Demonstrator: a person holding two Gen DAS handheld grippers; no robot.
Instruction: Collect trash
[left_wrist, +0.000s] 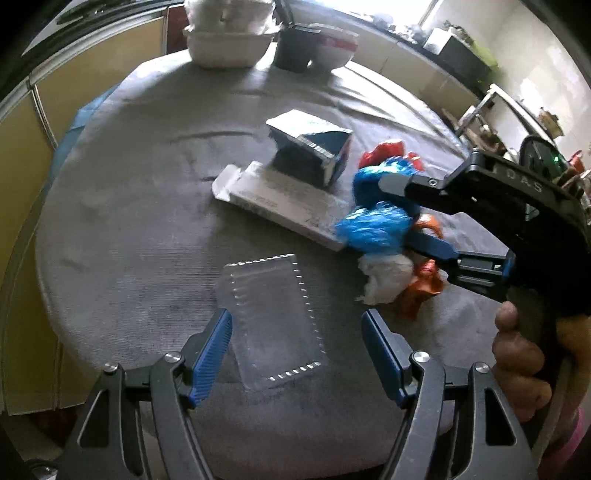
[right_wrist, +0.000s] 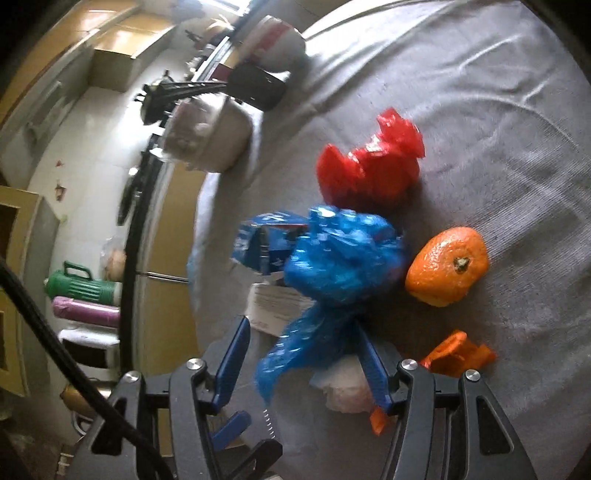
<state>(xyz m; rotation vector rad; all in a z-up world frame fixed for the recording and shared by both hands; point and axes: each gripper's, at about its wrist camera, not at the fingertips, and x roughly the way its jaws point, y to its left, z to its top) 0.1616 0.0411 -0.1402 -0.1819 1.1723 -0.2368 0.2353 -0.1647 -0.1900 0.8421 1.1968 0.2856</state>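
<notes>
Seen from the left wrist view, the left gripper (left_wrist: 295, 354) hangs with its blue fingers (left_wrist: 208, 358) well apart and nothing pressed between them; a clear plastic blister tray (left_wrist: 275, 314) lies flat on the grey tablecloth (left_wrist: 122, 240) directly ahead, its long axis running away from the fingers, its near end between them. Off to the right, the right gripper (left_wrist: 410, 214) reaches in sideways around a crumpled blue plastic bag (left_wrist: 376, 218), which sits just beside a flat white carton (left_wrist: 273, 199), a white tissue wad (left_wrist: 388, 277) and orange peel scraps (left_wrist: 424, 284); the right hand is plainly the nearer to the bag. Next, the right wrist view shows the bag's bulk ahead of the right gripper's fingers (right_wrist: 232, 354), its twisted tail trailing back between them, brushing the right finger while a gap shows on the left, so no firm clamp yet. It looks thin, glossy and wrinkled, likely to compress easily. A red bag (right_wrist: 369, 166) and an orange (right_wrist: 447, 269) lie beyond and to the right.
</notes>
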